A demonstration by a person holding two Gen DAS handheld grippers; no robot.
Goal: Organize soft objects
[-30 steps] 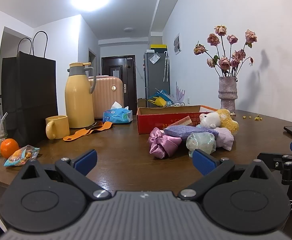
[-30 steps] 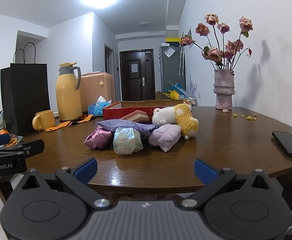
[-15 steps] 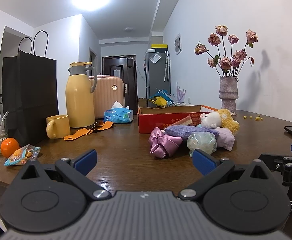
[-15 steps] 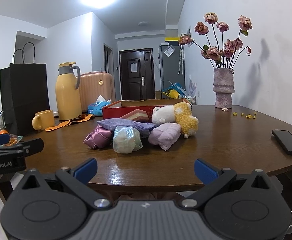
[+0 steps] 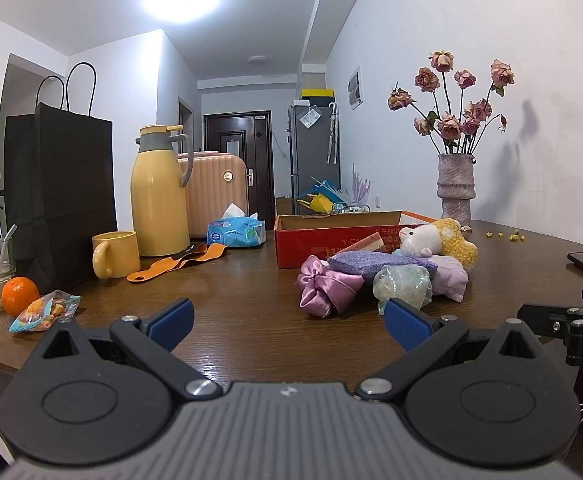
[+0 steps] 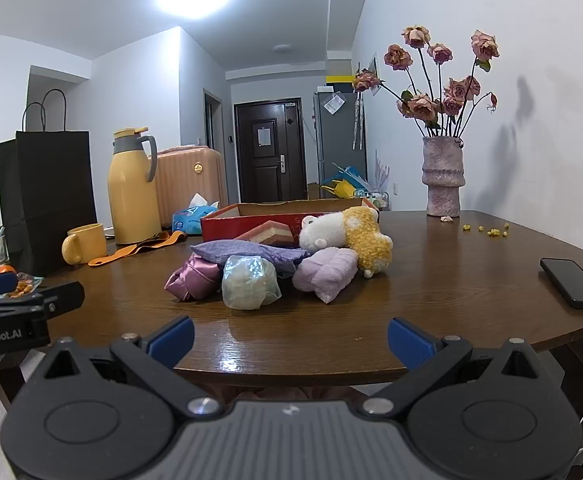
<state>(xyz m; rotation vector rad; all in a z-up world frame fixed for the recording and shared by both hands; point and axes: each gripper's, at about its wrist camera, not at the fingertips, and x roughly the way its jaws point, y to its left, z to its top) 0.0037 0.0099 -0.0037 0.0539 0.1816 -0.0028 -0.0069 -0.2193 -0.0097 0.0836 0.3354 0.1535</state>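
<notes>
Presently listed: soft objects [image 6: 275, 264] heaped mid-table against the near wall of the red box [image 6: 227, 226], presumably their destination; left gripper [image 5: 287, 320] and right gripper [image 6: 291, 334] held wide, empty, at the table's near edge.

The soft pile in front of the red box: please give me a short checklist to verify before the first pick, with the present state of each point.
1. Left tool open and empty: ok.
2. Right tool open and empty: ok.
3. Red box open on top: ok; whether its floor has free room: cannot tell.
4. Clear wrapped bundle at the front, nothing lying on it: ok.
5. Purple cushion free to lift: not ok, the striped block leans over it.
6. Phone away from the pile: ok.
</notes>
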